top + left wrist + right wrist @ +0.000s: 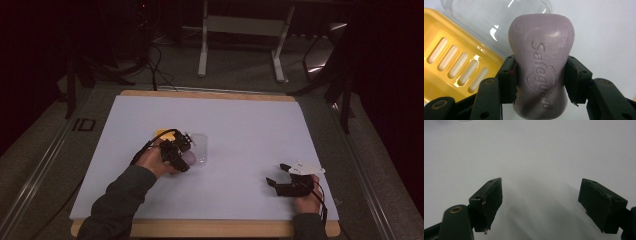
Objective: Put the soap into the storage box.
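A pale purple soap bar (541, 67) stamped with a brand name sits between the jaws of my left gripper (541, 80), which is shut on its narrow waist. In the high view that left gripper (181, 152) hovers at the table's left-middle with the soap (190, 159) just showing. Behind it lie a yellow slotted soap dish (454, 62) and a clear plastic lid (491, 17); from above the dish (162, 133) and lid (199, 147) sit close together. My right gripper (276, 175) rests near the front right, open, with nothing between its pads (489, 200).
The white tabletop (240, 125) has a wooden rim (210, 94) along its far edge. Beyond it stand a white table frame (240, 35) and cables on a grey floor. The person's dark sleeve (120, 205) comes in at the bottom left.
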A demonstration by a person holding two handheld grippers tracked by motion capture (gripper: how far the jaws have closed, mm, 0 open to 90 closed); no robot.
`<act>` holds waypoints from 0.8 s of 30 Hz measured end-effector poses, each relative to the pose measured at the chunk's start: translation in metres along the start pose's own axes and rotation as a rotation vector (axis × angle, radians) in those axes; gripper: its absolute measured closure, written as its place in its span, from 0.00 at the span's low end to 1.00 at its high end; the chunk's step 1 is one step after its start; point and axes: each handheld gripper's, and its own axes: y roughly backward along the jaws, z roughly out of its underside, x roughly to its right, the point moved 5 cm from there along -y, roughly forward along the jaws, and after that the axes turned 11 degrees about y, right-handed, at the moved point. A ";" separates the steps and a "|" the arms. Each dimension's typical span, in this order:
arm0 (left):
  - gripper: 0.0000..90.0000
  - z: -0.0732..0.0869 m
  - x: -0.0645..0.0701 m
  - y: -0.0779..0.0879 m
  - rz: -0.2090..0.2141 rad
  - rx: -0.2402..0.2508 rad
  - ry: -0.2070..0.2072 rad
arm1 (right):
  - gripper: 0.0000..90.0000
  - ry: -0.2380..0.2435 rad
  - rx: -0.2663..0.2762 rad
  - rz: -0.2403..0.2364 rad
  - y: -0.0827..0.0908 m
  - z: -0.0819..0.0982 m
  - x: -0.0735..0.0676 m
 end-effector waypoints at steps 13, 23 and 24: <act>0.56 -0.003 -0.008 0.005 -0.012 -0.006 0.007 | 0.21 0.001 0.000 0.001 0.000 0.000 0.000; 0.56 -0.004 -0.013 0.011 -0.015 0.003 0.011 | 0.21 0.002 0.001 0.001 0.000 0.000 0.000; 0.56 -0.005 -0.013 0.012 -0.015 0.003 0.009 | 0.21 0.002 0.001 0.000 0.000 0.000 0.000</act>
